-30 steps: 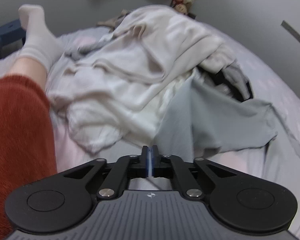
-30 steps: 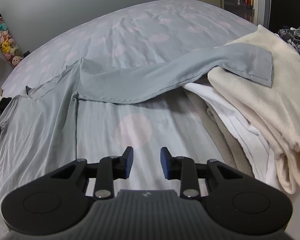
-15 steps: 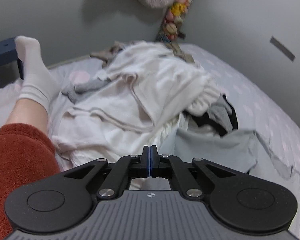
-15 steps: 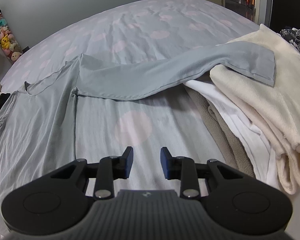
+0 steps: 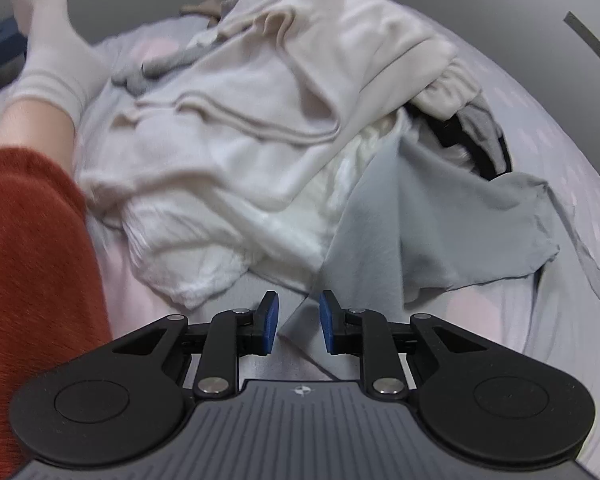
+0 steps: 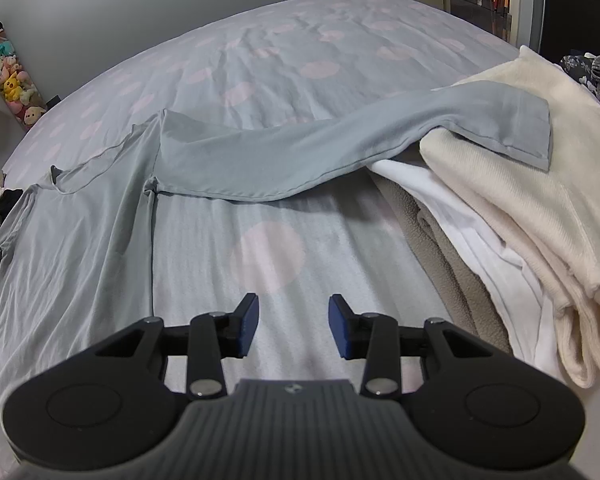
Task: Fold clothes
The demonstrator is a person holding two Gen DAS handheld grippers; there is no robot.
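The grey long-sleeved shirt (image 6: pixel 80 248) lies spread on the spotted bedsheet (image 6: pixel 300 52) across the left half of the right wrist view, its body fairly flat and one sleeve (image 6: pixel 340 148) stretched toward the upper right, where the cuff rests on top of a stack of folded clothes (image 6: pixel 540 240) at the right edge. That stack, a cream knit over white and beige layers, is judged to be work already done. The shirt itself has no fold in it yet, so its folding is only at the laying-out stage. In the left wrist view the other side of the same shirt (image 5: pixel 440 216) is rumpled in the centre right of the frame, its edge running down to the gripper, and an unsorted heap of pale garments (image 5: pixel 240 120) fills the upper middle, which suggests much of the task is left. The left gripper (image 5: pixel 299 322) has just been opening its jaws; they now stand a little apart, with a corner of the grey fabric lying beneath the gap but the pads not pressing on it. The right gripper (image 6: pixel 294 326) has also just been opening, is moderately wide, and has nothing in it, hovering above bare sheet at the lower centre. A person's leg in a white sock (image 5: pixel 48 64) and a rust-coloured garment (image 5: pixel 28 280) occupy the left side of the left wrist view.
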